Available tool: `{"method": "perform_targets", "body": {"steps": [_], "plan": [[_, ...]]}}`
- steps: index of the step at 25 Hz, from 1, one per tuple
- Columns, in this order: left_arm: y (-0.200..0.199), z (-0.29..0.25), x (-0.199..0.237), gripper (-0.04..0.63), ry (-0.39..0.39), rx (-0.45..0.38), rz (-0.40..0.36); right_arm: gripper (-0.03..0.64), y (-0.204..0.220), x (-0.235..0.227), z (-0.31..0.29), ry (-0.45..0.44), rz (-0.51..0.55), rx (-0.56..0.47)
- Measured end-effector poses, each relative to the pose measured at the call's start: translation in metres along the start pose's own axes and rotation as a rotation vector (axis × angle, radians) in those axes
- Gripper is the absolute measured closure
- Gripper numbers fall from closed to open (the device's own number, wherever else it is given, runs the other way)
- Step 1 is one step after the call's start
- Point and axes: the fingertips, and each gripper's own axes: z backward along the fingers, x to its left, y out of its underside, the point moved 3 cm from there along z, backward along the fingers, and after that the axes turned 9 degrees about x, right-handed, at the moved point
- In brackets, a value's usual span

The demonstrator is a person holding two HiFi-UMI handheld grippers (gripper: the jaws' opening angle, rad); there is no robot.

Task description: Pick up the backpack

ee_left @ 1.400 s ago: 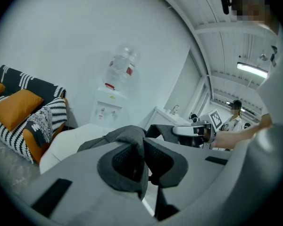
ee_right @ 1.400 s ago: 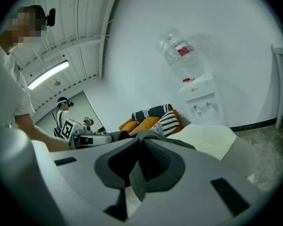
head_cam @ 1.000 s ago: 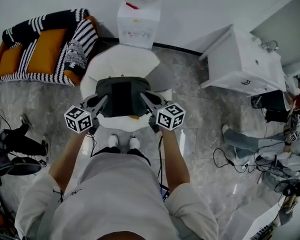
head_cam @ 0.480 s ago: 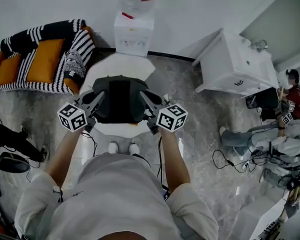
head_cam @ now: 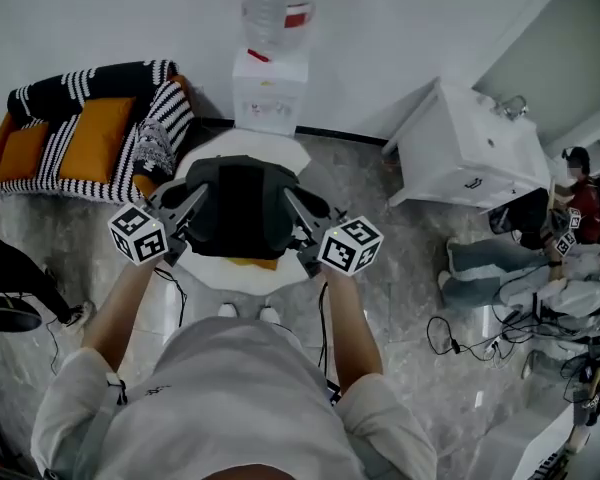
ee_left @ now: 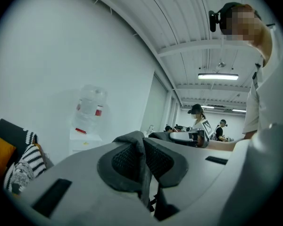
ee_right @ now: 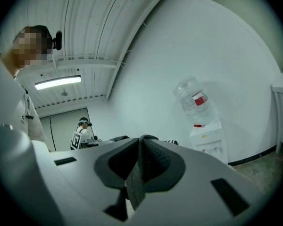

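Observation:
The dark grey backpack (head_cam: 242, 208) hangs between my two grippers, above the round white table (head_cam: 205, 268). In the head view my left gripper (head_cam: 193, 202) holds its left side and my right gripper (head_cam: 296, 206) its right side. The left gripper view has the left gripper (ee_left: 142, 147) shut on a grey backpack strap (ee_left: 145, 182), which is pinched between the pads. In the right gripper view the right gripper (ee_right: 139, 157) is likewise shut on a grey strap (ee_right: 133, 182). Both grippers point level. The bag hides the table's middle.
A water dispenser (head_cam: 270, 88) stands against the wall behind the table. A striped sofa with orange cushions (head_cam: 90, 133) is at the left and a white cabinet (head_cam: 470, 148) at the right. People (head_cam: 570, 218) and floor cables (head_cam: 460, 328) are at the far right. Something orange (head_cam: 252, 263) lies on the table.
Both grippers have risen together with the backpack between them. The bag now looks larger and nearer to the head camera, and more of the table's front shows beneath it.

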Motion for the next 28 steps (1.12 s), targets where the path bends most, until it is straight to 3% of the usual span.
{"method": "perform_targets", "body": {"steps": [9, 13, 18, 24, 28], "plan": [[-0.031, 0.007, -0.008, 0.564, 0.036, -0.033, -0.087, 0.581, -0.033, 0.014, 0.009, -0.033, 0.036, -0.059], [-0.053, -0.005, 0.002, 0.565, 0.056, -0.022, -0.122, 0.581, -0.057, -0.001, 0.003, -0.055, 0.032, -0.081], [-0.079, -0.018, 0.027, 0.565, 0.062, -0.044, -0.124, 0.581, -0.085, -0.021, -0.019, -0.069, 0.046, -0.084], [-0.092, -0.026, 0.018, 0.565, 0.065, -0.07, -0.122, 0.581, -0.094, -0.024, -0.007, -0.072, 0.089, -0.094], [-0.091, -0.001, -0.001, 0.565, 0.076, -0.1, -0.13, 0.581, -0.089, 0.008, 0.007, -0.06, 0.131, -0.101]]}}
